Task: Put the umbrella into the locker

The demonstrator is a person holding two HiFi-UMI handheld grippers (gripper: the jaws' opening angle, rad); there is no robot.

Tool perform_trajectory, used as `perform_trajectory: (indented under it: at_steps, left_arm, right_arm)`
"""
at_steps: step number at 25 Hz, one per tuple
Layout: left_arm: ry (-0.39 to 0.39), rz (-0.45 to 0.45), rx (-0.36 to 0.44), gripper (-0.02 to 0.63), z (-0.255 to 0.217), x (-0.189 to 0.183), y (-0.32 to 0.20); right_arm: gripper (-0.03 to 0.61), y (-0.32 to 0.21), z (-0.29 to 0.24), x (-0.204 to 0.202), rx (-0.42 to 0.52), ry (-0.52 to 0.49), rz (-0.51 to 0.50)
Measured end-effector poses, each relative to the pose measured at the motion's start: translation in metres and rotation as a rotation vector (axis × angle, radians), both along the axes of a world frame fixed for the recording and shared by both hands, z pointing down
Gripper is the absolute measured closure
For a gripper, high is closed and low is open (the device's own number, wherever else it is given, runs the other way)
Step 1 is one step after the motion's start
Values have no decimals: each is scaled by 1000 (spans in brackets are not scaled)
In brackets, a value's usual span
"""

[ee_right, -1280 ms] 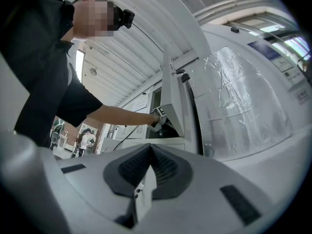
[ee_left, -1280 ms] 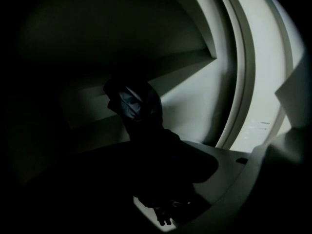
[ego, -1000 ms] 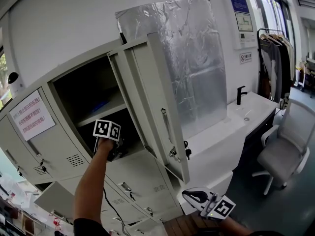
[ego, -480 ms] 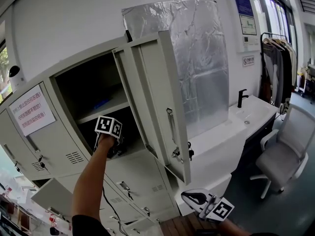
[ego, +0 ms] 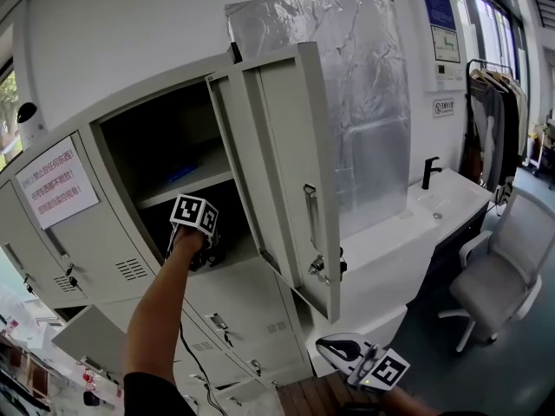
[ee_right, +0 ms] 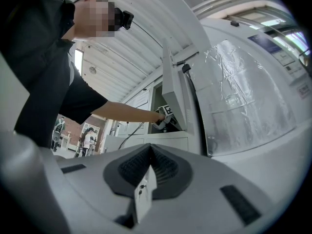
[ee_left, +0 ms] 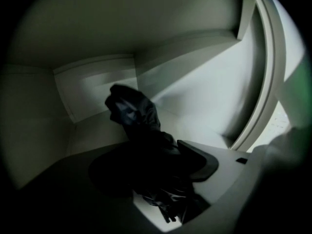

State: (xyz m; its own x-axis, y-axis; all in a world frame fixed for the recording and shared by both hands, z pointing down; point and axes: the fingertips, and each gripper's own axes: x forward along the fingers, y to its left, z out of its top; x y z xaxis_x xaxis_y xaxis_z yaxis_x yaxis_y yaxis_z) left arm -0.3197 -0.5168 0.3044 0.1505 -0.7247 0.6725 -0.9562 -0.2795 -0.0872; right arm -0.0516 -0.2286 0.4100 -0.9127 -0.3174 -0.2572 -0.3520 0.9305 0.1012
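1. The grey locker [ego: 251, 302] stood against a white wall with one upper compartment open. The compartment was dark inside, and a shelf [ego: 186, 189] split it into an upper and a lower space.

2. The compartment's door [ego: 290, 163] was swung wide to the right, clear of the opening, so the way in was unobstructed.

3. The umbrella [ee_left: 136, 116], folded and black, lay inside the lower space under the shelf, with its far end pointing toward the back wall. Whether it rested on the compartment floor could not be told.

4. The left hand-held gripper [ego: 204, 250] was reached into the opening at arm's length, its jaws clamped on the near end of the umbrella.

5. The right hand-held gripper [ego: 338, 347] hung low and well apart from the locker, its jaws drawn almost together with nothing between them.

6. By these views the job appeared mostly done: the door was open and the umbrella was inside. What seemed left was to set it down, let it go and withdraw the arm. The door may then need shutting.
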Motion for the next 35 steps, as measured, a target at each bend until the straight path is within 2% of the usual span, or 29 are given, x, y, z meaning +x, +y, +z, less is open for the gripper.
perform_trajectory:
  at_steps: [5, 10, 18, 21, 24, 27, 32, 35]
  left_arm:
    - [11, -6, 37, 319, -1, -4, 0]
    - [-55, 13, 84, 318, -6, -3, 2]
    - [-90, 30, 118, 321, -19, -6, 15]
    - [-116, 24, 166, 352, -36, -9, 25]
    - [-103, 28, 246, 392, -55, -8, 39]
    - [-33, 51, 352, 407, -74, 0, 57]
    - [82, 76, 605, 469, -115, 9, 96]
    - [153, 127, 740, 511, -133, 23, 128]
  right_arm:
    - [566, 1, 3, 0, -11, 6, -3]
    - [566, 4, 1, -2, 3, 6, -14]
    - [566, 10, 1, -1, -4, 15, -25]
    - [566, 12, 2, 0, -3, 22, -30]
    - [566, 16, 2, -1, -1, 21, -40]
    - [566, 21, 2, -4, 7, 27, -60]
    - [566, 32, 0, -9, 14, 36, -91]
    - [566, 36, 1, -7, 15, 39, -95]
